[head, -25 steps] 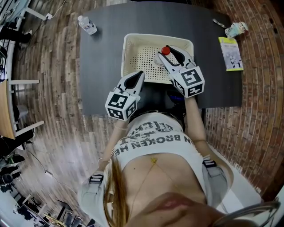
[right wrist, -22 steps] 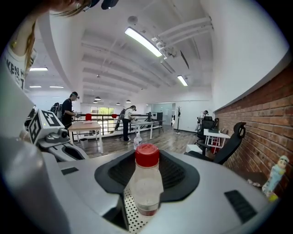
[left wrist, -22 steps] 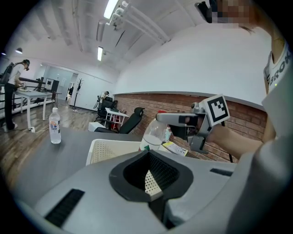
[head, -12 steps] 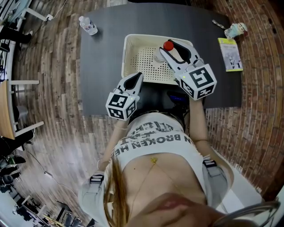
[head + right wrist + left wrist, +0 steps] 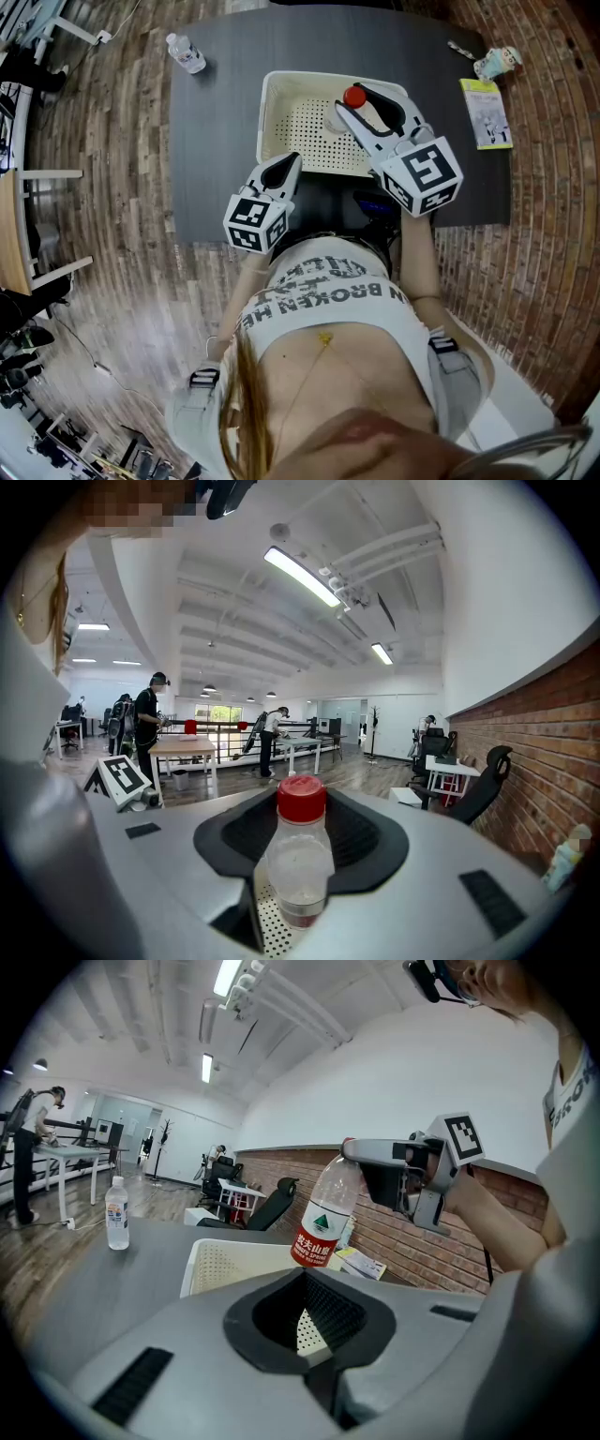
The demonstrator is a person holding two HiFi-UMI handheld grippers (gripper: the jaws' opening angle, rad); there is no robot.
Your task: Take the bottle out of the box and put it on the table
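My right gripper (image 5: 360, 101) is shut on a clear bottle (image 5: 349, 105) with a red cap and a red label, gripping it near the neck. It holds the bottle upright above the right half of the white perforated box (image 5: 267, 122). In the right gripper view the bottle (image 5: 298, 864) stands between the jaws, with the box floor below. The left gripper view shows the bottle (image 5: 323, 1218) hanging clear above the box (image 5: 211, 1260). My left gripper (image 5: 288, 160) hovers at the box's near edge, shut and holding nothing.
The box stands on a dark grey table (image 5: 216, 141). A second water bottle (image 5: 185, 52) stands at the table's far left corner. A yellow-green booklet (image 5: 487, 112) and a small figure (image 5: 497, 62) lie at the right edge. People work at desks in the background.
My right gripper has risen with the bottle, lifting it up out of the box. The left gripper has stayed where it was.
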